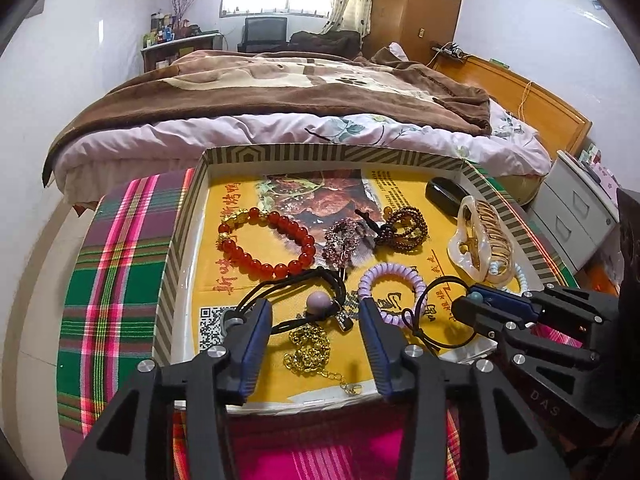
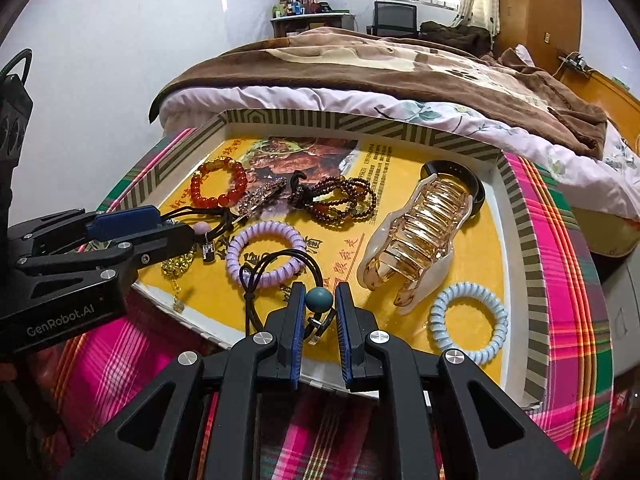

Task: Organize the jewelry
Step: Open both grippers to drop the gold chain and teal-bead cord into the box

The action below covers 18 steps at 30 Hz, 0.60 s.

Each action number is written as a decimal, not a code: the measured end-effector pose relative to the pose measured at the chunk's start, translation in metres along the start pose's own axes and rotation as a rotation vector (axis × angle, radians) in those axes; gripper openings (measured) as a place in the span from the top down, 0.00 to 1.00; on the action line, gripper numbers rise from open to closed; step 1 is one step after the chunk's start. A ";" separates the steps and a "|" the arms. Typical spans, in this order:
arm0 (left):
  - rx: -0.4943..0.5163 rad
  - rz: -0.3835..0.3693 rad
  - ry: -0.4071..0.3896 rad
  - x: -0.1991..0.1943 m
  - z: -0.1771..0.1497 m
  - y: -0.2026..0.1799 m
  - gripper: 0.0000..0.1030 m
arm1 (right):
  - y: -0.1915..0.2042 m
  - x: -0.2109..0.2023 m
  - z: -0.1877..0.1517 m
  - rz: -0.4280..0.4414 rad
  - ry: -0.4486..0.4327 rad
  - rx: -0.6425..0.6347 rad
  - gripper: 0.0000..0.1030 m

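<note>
A striped-rim tray (image 1: 280, 154) lined in yellow holds the jewelry. My left gripper (image 1: 316, 316) is open over its near edge, above a gold chain (image 1: 308, 350) and a black hair tie with a lilac bead (image 1: 319, 302). My right gripper (image 2: 319, 306) is shut on a black hair tie's teal bead (image 2: 319, 300), low over the tray's front. It also shows in the left wrist view (image 1: 476, 300). A red bead bracelet (image 1: 276, 240), a lilac coil tie (image 2: 266, 254), a blue coil tie (image 2: 468, 322) and a gold claw clip (image 2: 420, 240) lie in the tray.
A dark bead bracelet (image 2: 340, 202), a rhinestone clip (image 1: 340, 240) and a black bangle (image 2: 472, 184) lie further back. The tray (image 2: 512, 216) sits on a plaid cloth (image 1: 116, 264). A bed (image 1: 280, 92) stands behind, white drawers (image 1: 576, 216) to the right.
</note>
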<state>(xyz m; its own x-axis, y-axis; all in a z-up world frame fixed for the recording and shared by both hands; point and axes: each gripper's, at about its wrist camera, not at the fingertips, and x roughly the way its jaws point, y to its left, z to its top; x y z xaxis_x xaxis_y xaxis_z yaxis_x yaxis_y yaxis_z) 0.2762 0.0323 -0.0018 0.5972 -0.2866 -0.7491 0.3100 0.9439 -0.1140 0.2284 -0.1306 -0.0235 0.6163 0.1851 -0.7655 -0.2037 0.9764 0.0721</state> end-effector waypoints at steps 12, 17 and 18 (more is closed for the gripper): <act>-0.006 0.021 -0.031 -0.022 -0.002 -0.003 0.36 | -0.003 -0.018 -0.001 0.025 -0.039 0.035 0.71; 0.001 0.046 -0.050 -0.040 -0.003 -0.007 0.36 | -0.003 -0.032 -0.003 0.031 -0.063 0.045 0.69; 0.000 0.053 -0.054 -0.045 -0.004 -0.008 0.35 | -0.004 -0.035 -0.003 0.030 -0.068 0.048 0.69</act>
<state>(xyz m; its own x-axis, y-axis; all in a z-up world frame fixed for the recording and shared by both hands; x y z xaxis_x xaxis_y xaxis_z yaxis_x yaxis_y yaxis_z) 0.2436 0.0379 0.0297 0.6518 -0.2450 -0.7177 0.2774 0.9578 -0.0751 0.2051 -0.1411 0.0009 0.6614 0.2198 -0.7171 -0.1868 0.9742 0.1263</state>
